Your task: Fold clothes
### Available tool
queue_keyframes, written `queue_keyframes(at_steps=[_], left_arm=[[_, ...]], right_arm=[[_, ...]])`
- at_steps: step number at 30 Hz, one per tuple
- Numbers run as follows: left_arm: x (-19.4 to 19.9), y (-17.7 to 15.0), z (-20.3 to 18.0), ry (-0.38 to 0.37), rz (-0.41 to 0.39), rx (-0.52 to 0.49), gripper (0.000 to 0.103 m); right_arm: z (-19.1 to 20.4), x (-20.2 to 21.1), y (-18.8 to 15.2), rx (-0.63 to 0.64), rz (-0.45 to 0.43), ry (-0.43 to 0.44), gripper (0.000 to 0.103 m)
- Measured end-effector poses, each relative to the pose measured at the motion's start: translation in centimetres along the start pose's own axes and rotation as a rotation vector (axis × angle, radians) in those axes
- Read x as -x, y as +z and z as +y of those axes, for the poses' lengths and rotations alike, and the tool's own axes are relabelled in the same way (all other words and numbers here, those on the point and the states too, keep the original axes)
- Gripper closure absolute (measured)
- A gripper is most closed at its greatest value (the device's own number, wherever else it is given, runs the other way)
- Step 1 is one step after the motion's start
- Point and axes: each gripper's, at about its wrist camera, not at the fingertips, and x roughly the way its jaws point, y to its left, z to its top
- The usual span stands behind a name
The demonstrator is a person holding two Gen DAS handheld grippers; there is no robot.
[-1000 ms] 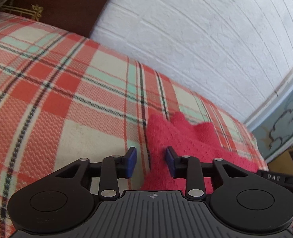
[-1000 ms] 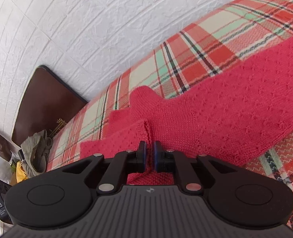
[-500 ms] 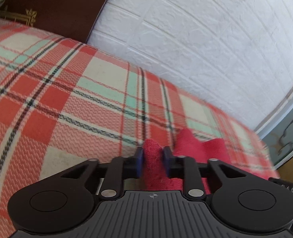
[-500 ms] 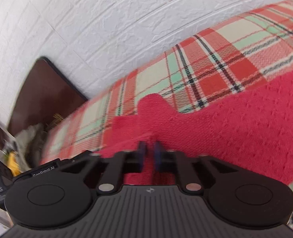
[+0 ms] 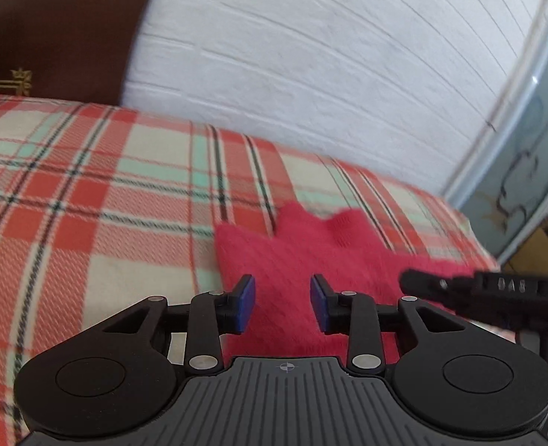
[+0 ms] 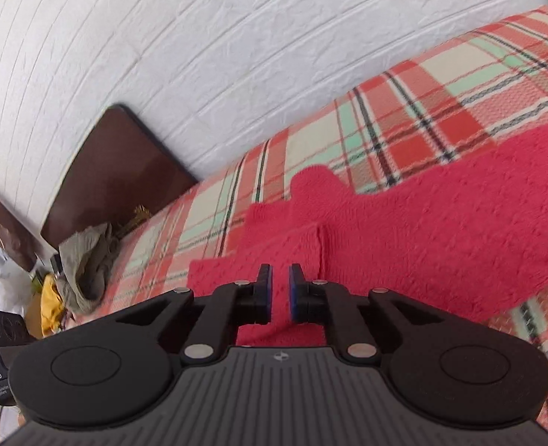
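Released, red sweater (image 5: 303, 260) lies under left hand-held gripper (image 5: 282, 303).

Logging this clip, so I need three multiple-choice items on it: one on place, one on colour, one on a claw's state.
1. Where does the sweater lie?
A. on the plaid blanket
B. on a chair
C. on the floor

2. What colour is the sweater?
A. blue
B. red
C. white

3. How is the left claw?
A. shut on a sock
B. out of view
C. open

Key: 1 A, plaid shows around the knit; 2 B, red in both views; 3 C, its blue pads stand wide apart above the knit.
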Motion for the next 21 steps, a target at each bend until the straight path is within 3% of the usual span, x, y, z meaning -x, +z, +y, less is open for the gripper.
queue_keyframes(at_steps=[2, 3, 5, 7, 9, 10, 14, 18, 21], left_arm=[[-0.5, -0.9, 0.2, 0.016, 0.006, -0.007, 0.056], [-0.8, -1.3, 0.2, 0.024, 0.009, -0.010, 0.057], [-0.6, -1.0, 0.1, 0.029, 0.016, 0.003, 0.056], [0.3, -0.4, -0.4, 0.038, 0.012, 0.017, 0.054], [1.4, 0.1, -1.7, 0.040, -0.019, -0.006, 0.044], [1.9, 0.3, -2.7, 0.047, -0.030, -0.035, 0.043], [2.1, 0.5, -8.4, 0.003, -0.031, -0.209, 0.033], [-1.0, -1.3, -14.4, -0.045, 0.003, -0.358, 0.030], [-3.6, -2.5, -18.1, -0.068, 0.030, -0.427, 0.029]], right_arm=[[-0.5, -0.6, -0.5, -0.014, 0.018, -0.011, 0.093], [-0.8, -1.0, -0.8, -0.022, 0.027, -0.016, 0.099], [-1.2, -1.0, -0.9, -0.044, 0.038, -0.013, 0.098], [-1.2, 0.6, -0.3, -0.059, 0.013, 0.017, 0.087], [-1.5, 3.0, 0.5, -0.050, -0.050, 0.023, 0.075], [-1.9, 4.1, 0.8, -0.044, -0.075, 0.012, 0.066], [-5.4, 8.1, 1.8, -0.054, -0.155, -0.098, 0.066], [-10.2, 11.4, 2.7, -0.133, -0.213, -0.211, 0.064], [-13.0, 13.3, 3.0, -0.166, -0.253, -0.279, 0.054]])
